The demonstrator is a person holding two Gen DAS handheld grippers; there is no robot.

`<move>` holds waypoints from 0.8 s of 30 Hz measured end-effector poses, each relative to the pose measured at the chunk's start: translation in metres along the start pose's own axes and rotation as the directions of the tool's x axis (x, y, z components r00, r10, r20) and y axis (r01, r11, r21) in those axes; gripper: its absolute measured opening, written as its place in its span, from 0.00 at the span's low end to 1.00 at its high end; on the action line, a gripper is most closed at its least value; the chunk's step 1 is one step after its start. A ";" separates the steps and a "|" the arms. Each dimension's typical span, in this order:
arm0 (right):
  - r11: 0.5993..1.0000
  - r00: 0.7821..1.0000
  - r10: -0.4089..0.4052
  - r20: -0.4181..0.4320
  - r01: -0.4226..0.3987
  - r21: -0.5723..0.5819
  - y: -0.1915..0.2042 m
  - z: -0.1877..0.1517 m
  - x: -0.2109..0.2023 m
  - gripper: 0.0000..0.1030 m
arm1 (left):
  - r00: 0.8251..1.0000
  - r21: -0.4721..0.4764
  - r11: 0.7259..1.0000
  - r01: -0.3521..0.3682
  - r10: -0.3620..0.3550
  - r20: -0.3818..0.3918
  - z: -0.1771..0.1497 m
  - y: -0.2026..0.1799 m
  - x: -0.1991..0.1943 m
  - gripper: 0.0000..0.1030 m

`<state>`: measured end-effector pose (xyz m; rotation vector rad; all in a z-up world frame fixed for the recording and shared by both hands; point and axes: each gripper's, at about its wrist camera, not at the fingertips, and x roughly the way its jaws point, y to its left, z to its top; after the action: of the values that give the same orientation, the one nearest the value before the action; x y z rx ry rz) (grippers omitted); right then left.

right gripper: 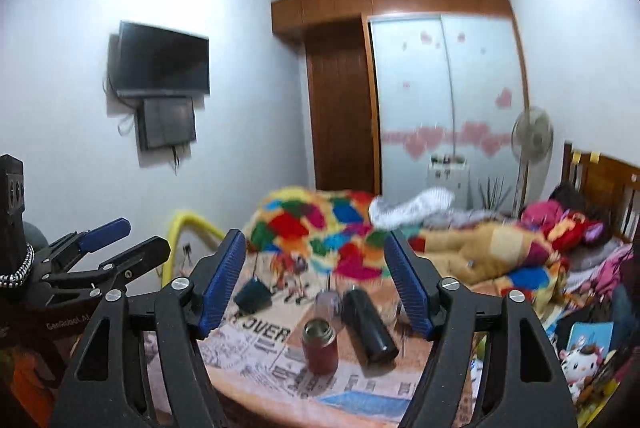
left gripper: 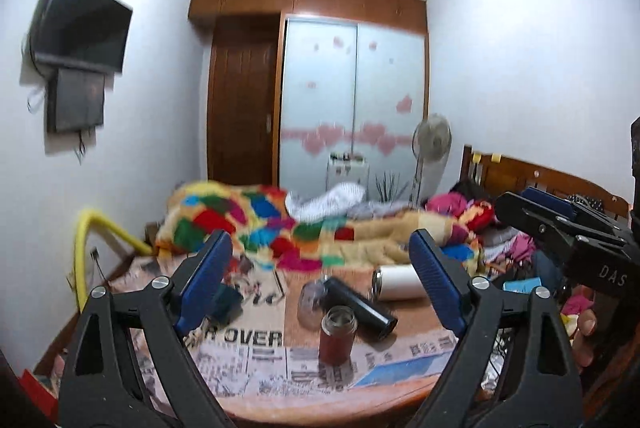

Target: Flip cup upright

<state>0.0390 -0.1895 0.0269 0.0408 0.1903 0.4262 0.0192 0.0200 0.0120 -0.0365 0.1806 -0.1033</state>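
The table (left gripper: pixel 256 400) carries newspaper on which a black flask (left gripper: pixel 360 304), a white flask (left gripper: pixel 398 282) and a clear cup (left gripper: pixel 310 304) lie on their sides near an upright red cup (left gripper: pixel 337 336). Both the left gripper (left gripper: pixel 320 284) and the right gripper (right gripper: pixel 316 282) hover spread and empty. Approach one lying cup square to its body, pinch mid-length, then rotate it onto its base clear of the red cup.

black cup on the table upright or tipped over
Tipped over: the black cup lies on its side on the table, behind the upright red cup.
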 end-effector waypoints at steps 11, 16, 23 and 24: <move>0.998 0.997 -0.060 0.055 0.060 -0.014 0.008 -0.006 -0.022 1.00 | 0.995 -0.025 0.997 -0.078 0.080 0.062 -0.005 -0.008 -0.037 1.00; 0.998 0.998 -0.058 0.039 0.059 -0.010 0.004 -0.009 -0.025 1.00 | 0.995 -0.032 0.996 -0.085 0.087 0.057 -0.008 -0.009 -0.041 1.00; 0.998 0.998 -0.060 0.027 0.061 -0.011 0.003 -0.015 -0.034 1.00 | 0.995 -0.032 0.996 -0.089 0.090 0.052 -0.010 -0.011 -0.042 1.00; 0.998 0.998 -0.059 0.025 0.060 -0.009 0.002 -0.016 -0.035 1.00 | 0.995 -0.031 0.996 -0.088 0.090 0.051 -0.010 -0.011 -0.042 1.00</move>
<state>0.0035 -0.2018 0.0175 0.0308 0.1648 0.3671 -0.0252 0.0129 0.0102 -0.0601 0.1313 -0.0105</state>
